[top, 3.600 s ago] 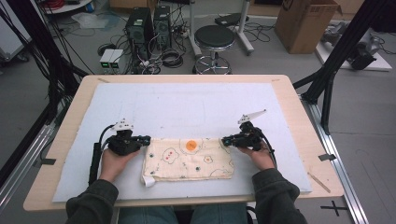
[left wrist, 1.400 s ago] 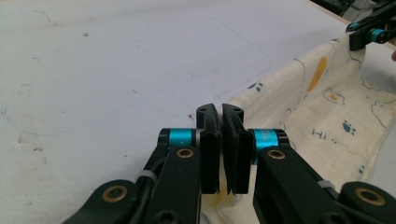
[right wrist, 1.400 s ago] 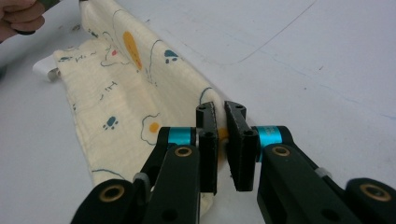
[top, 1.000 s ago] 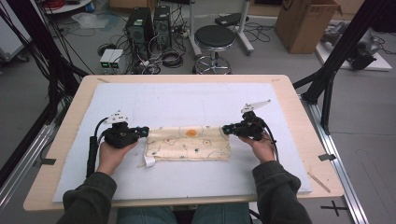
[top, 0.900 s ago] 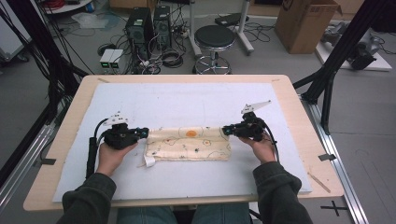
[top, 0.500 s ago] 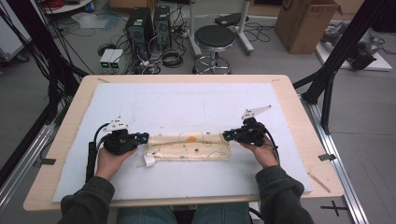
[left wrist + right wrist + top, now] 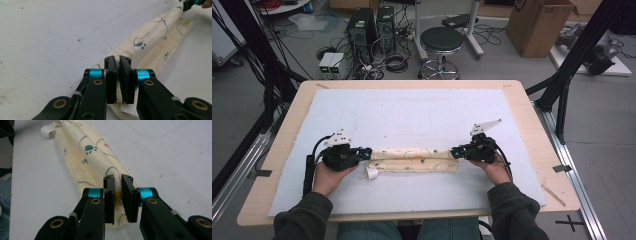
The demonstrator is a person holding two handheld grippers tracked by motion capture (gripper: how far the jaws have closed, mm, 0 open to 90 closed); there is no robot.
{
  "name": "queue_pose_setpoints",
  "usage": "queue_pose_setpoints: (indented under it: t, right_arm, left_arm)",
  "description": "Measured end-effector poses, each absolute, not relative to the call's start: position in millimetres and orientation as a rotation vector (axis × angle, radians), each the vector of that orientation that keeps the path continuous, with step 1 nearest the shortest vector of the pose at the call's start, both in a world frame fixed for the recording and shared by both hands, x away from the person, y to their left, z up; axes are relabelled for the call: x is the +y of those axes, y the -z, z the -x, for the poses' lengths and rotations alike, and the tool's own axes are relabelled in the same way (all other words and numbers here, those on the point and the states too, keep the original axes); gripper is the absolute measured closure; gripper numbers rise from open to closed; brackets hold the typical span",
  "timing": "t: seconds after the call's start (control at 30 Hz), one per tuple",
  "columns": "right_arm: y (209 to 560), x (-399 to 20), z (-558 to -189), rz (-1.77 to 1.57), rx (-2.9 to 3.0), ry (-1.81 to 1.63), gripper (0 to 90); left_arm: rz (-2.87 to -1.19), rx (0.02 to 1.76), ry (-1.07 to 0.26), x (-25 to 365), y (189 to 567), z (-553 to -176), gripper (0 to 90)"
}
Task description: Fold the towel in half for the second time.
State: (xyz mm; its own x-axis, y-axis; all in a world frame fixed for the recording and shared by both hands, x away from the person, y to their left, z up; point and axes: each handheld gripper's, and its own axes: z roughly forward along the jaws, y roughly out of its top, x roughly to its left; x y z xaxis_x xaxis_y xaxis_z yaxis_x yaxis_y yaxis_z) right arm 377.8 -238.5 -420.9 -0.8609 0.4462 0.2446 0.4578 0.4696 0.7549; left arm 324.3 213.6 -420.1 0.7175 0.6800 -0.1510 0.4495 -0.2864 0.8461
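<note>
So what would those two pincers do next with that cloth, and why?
Probably carry the fold a little further toward the person and lay it down: the left gripper and right gripper each pinch an end of the paw-print cloth, already a narrow strip.

Even, soft overhead light falls on the white table cover (image 7: 422, 115); shadows stay faint, and the high view looks slightly soft.

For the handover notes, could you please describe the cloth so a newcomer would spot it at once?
On the white mat, near the front edge, lies a long narrow cream cloth. A gripper pinches each end. Blue paw prints and a white tag at its left end mark it.
</note>
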Motion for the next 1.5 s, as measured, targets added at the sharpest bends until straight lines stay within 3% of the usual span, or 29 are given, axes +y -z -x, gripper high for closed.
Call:
queue_pose_setpoints:
  t: [0.57,0.9,1.17,1.2,1.37,1.5]
  right_arm:
    - [431,-239,-366,0.799,-2.696,1.320,74.1]
    - [426,-239,-358,0.773,-2.682,1.345,55.1]
    - [409,-238,-359,0.771,-2.664,1.407,52.2]
    - [407,-237,-359,0.768,-2.658,1.414,52.8]
    - [400,-219,-366,0.745,-2.636,1.424,69.1]
    - [399,-198,-373,0.712,-2.670,1.385,77.8]
  left_arm:
    - [-1.998,0.878,-0.255,216,435,-311,81.9]
    - [-1.987,0.864,-0.206,218,429,-306,55.8]
    - [-1.954,0.838,-0.221,215,415,-308,49.3]
    - [-1.950,0.831,-0.217,213,413,-310,51.1]
    - [-1.974,0.791,-0.215,193,406,-320,77.1]
    - [-2.024,0.753,-0.211,173,408,-327,87.4]
